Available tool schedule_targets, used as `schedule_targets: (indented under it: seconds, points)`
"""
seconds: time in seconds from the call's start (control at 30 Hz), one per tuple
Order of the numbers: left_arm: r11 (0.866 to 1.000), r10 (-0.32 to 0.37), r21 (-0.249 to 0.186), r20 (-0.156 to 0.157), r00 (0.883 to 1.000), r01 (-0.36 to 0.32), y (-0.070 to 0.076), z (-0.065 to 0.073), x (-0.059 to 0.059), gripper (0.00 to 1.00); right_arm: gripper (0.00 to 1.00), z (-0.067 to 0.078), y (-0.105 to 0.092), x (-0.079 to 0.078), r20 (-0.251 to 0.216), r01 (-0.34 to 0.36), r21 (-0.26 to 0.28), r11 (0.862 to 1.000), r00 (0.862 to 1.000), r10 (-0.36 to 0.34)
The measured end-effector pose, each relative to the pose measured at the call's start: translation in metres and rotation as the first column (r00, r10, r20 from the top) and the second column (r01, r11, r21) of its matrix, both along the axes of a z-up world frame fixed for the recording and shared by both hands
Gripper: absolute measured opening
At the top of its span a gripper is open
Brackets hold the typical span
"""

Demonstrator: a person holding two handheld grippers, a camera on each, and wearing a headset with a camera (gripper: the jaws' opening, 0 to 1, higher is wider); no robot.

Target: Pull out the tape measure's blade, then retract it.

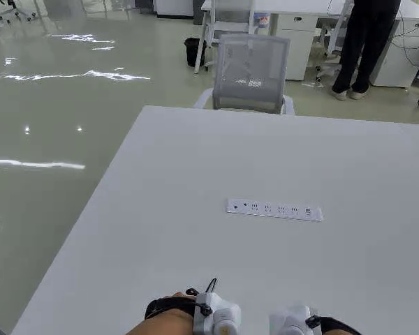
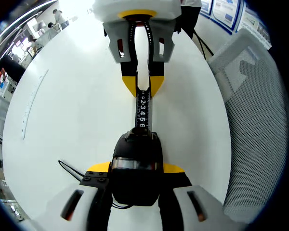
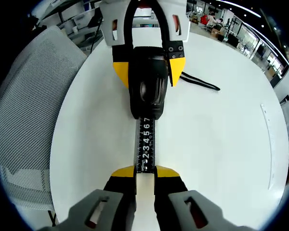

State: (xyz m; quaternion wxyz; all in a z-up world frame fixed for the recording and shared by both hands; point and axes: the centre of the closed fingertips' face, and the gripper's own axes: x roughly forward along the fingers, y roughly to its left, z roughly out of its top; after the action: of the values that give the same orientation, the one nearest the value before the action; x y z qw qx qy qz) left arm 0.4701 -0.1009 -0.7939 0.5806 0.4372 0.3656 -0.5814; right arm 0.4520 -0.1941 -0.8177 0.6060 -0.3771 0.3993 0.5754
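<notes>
The left gripper (image 2: 136, 168) clamps the tape measure (image 2: 136, 147); the right gripper (image 3: 145, 172) pinches its blade (image 3: 145, 142).

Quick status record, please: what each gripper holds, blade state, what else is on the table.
left gripper: shut on tape measure case
right gripper: shut on blade, at its tip
blade state: partly out, straight between the grippers, numerals up to 7 visible
table: white, power strip lying on it
behind table: mesh chair

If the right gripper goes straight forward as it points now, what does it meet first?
Likely the tape measure's case, held in the left gripper, at the end of the short blade.
</notes>
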Motion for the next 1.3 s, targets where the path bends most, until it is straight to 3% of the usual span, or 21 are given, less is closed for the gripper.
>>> schedule_targets:
  seconds: [1.3]
  points:
    - [1.0, 0.021, 0.009, -0.002, 1.0, -0.021, 0.0, -0.001, 0.0, 0.33, 0.12, 0.001, -0.03, -0.005, 0.007, 0.015, -0.015, 1.0, 1.0, -0.015]
